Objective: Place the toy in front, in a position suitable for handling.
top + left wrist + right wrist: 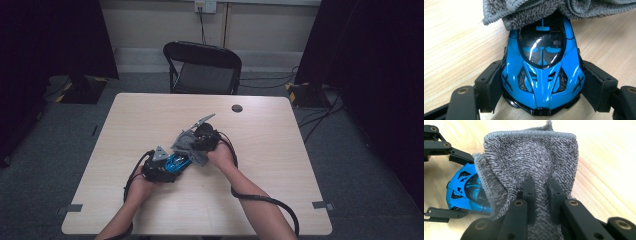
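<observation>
Wiping is in hand: left tongs [541, 85] clamp the blue toy car [542, 75] while right tongs [541, 192] pinch the grey cloth [529, 162] over its rear, next likely rubbing along the roof

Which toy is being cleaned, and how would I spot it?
Look at the middle of the wooden table, where the two hands meet. Between the pads of the left tool sits a toy car, part-covered by a grey cloth. It is the one shiny bright-blue thing there.
</observation>
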A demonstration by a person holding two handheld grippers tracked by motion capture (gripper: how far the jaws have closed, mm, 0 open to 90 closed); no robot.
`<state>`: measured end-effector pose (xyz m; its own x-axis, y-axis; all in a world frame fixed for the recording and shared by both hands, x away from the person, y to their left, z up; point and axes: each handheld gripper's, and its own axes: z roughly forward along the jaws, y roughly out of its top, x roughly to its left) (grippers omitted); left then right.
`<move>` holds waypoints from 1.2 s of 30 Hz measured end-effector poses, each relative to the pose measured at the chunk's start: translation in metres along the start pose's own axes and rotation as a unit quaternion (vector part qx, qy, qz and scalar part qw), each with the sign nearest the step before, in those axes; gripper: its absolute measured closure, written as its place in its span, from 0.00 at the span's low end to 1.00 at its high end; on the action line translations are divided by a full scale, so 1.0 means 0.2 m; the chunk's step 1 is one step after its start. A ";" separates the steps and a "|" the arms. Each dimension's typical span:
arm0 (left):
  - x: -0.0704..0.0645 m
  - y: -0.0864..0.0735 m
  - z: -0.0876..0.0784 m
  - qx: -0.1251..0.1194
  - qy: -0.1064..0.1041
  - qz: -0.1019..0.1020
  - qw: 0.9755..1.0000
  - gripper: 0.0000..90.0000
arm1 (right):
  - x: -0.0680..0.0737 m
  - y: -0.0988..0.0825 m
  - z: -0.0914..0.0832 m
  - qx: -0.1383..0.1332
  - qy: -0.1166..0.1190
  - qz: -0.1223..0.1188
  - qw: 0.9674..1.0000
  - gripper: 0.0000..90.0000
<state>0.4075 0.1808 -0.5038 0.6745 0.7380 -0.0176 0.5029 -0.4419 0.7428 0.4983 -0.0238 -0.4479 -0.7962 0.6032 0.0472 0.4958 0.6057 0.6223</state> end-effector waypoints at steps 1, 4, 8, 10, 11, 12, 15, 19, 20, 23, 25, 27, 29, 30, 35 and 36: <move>0.00 0.00 0.00 0.000 0.000 0.000 1.000 0.28 | 0.00 0.00 0.00 0.000 -0.002 -0.001 1.000 0.89; 0.00 0.00 0.00 0.000 0.000 0.000 1.000 0.28 | -0.01 0.00 -0.01 -0.002 -0.007 0.002 1.000 0.89; 0.00 0.00 0.00 0.000 0.000 0.000 1.000 0.28 | -0.05 -0.01 -0.02 -0.002 -0.015 0.010 1.000 0.89; 0.00 0.00 0.00 0.000 0.000 0.000 1.000 0.28 | -0.07 -0.01 -0.02 -0.003 -0.017 0.014 1.000 0.89; 0.00 0.00 0.00 0.000 0.000 0.000 1.000 0.28 | -0.08 -0.01 -0.02 -0.004 -0.015 0.021 1.000 0.89; 0.00 0.00 0.00 0.000 0.000 0.000 1.000 0.28 | -0.09 -0.02 -0.02 -0.004 -0.017 0.021 1.000 0.89; 0.00 0.00 0.00 0.000 0.000 0.000 1.000 0.28 | -0.10 -0.02 -0.02 -0.005 -0.018 0.025 1.000 0.89; 0.00 0.00 0.00 0.000 0.000 0.000 1.000 0.28 | -0.11 -0.02 -0.01 -0.006 -0.017 0.029 0.999 0.89; 0.00 0.00 0.00 0.000 0.000 0.000 1.000 0.28 | -0.11 -0.02 -0.01 -0.005 -0.017 0.028 0.999 0.89; 0.00 0.00 0.00 0.000 0.000 0.000 1.000 0.28 | -0.11 -0.02 -0.01 -0.003 -0.019 0.033 0.999 0.89; 0.00 0.00 0.00 0.000 0.000 0.000 1.000 0.28 | -0.11 -0.02 -0.01 -0.002 -0.019 0.033 0.999 0.89; 0.00 0.00 0.00 0.000 0.000 0.000 1.000 0.28 | -0.12 -0.02 -0.01 -0.003 -0.020 0.036 0.999 0.89; 0.00 0.00 0.00 0.000 0.000 0.000 1.000 0.28 | -0.12 -0.02 -0.01 -0.003 -0.019 0.037 0.999 0.89; 0.00 0.00 0.00 0.000 0.000 0.000 1.000 0.28 | -0.12 -0.02 -0.01 -0.002 -0.021 0.037 0.999 0.89; 0.00 0.00 0.00 0.000 0.000 -0.002 1.000 0.28 | -0.14 -0.02 -0.02 0.000 -0.029 0.036 0.999 0.89; 0.00 0.00 0.00 0.000 0.000 -0.002 1.000 0.28 | -0.15 -0.02 -0.02 0.001 -0.030 0.041 0.999 0.89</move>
<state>0.4073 0.1805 -0.5039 0.6726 0.7397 -0.0216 0.5056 -0.4380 0.7433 0.5183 -0.0464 -0.4486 -0.7302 0.6813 0.0514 0.5601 0.5539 0.6160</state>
